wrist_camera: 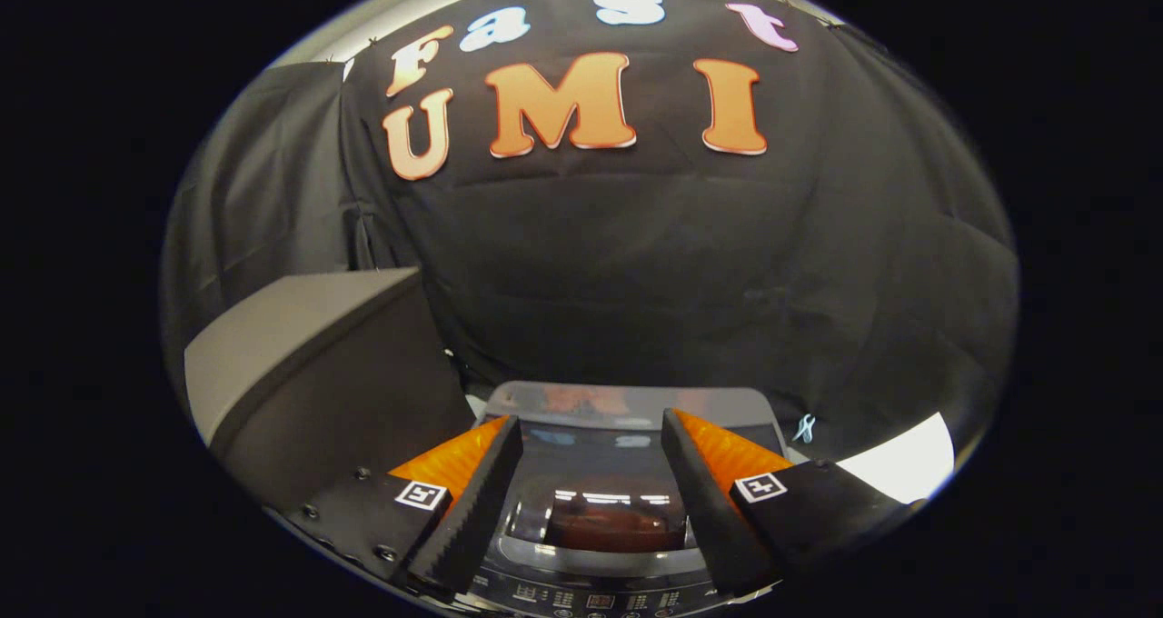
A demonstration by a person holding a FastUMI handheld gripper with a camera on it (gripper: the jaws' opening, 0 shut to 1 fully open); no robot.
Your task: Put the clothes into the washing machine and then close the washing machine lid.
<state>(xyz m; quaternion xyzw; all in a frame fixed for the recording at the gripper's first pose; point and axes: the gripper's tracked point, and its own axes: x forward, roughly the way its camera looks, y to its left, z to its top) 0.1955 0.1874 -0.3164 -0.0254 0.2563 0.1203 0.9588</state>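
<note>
The washing machine [591, 473] is cut off at six o'clock across its control panel [595, 598], whose markings are too small to tell, while a dark reddish mass under its glossy closed lid [609, 486] stays unidentifiable behind reflections, between the parted fingers of the gripper [591, 436].

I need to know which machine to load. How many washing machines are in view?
1: the washer sits below and between the open gripper fingers, lid down, beside a grey box. Others could be hidden.
</note>
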